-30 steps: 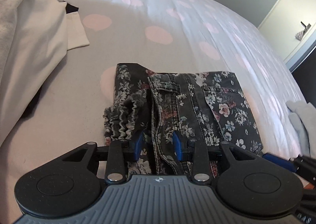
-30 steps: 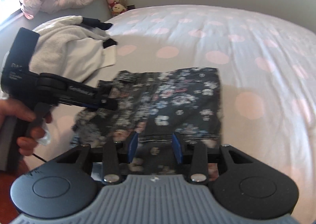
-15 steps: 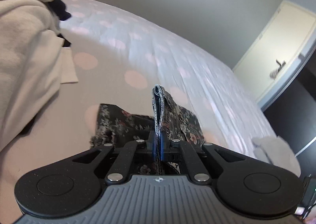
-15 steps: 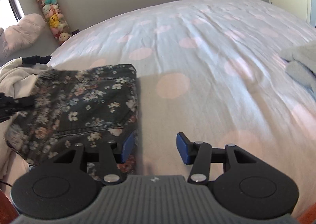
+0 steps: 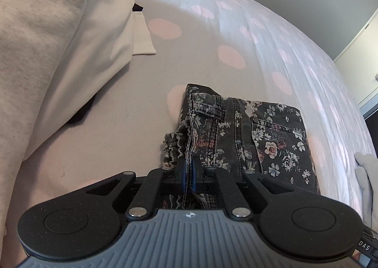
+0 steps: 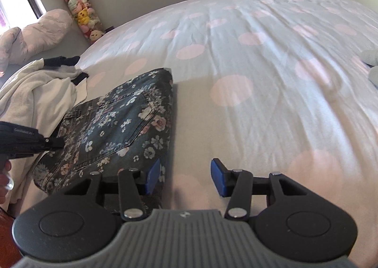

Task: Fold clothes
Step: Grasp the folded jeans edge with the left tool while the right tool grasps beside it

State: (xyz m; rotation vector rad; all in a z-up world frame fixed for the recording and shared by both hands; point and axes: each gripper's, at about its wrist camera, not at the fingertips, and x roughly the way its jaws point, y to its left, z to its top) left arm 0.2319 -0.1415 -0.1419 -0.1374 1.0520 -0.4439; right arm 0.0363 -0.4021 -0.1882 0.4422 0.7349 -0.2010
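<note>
Left gripper (image 5: 188,173): clenched on a seamed edge of the floral jeans (image 5: 255,140), blue pads pinching the denim. The folded jeans lie just ahead and to its right, on the dotted bedspread (image 5: 200,59). Cream garment (image 5: 59,43) heaped to the gripper's left, a dark piece showing under it.

Right gripper (image 6: 183,177): jaws apart and closing, only bedspread (image 6: 271,102) between them. Its left pad (image 6: 152,177) sits at the jeans' (image 6: 122,126) near corner; contact cannot be told.

Right view only: left gripper (image 6: 56,143) seen side-on at the jeans' far-left edge, part of a hand (image 6: 6,173) below it; a clear tube (image 6: 80,10) stacked with small plush toys, panda on top, in the far-left corner; a pink pillow (image 6: 33,33) beside it.

Left view only: pale grey cloth (image 5: 366,173) at the far right.
</note>
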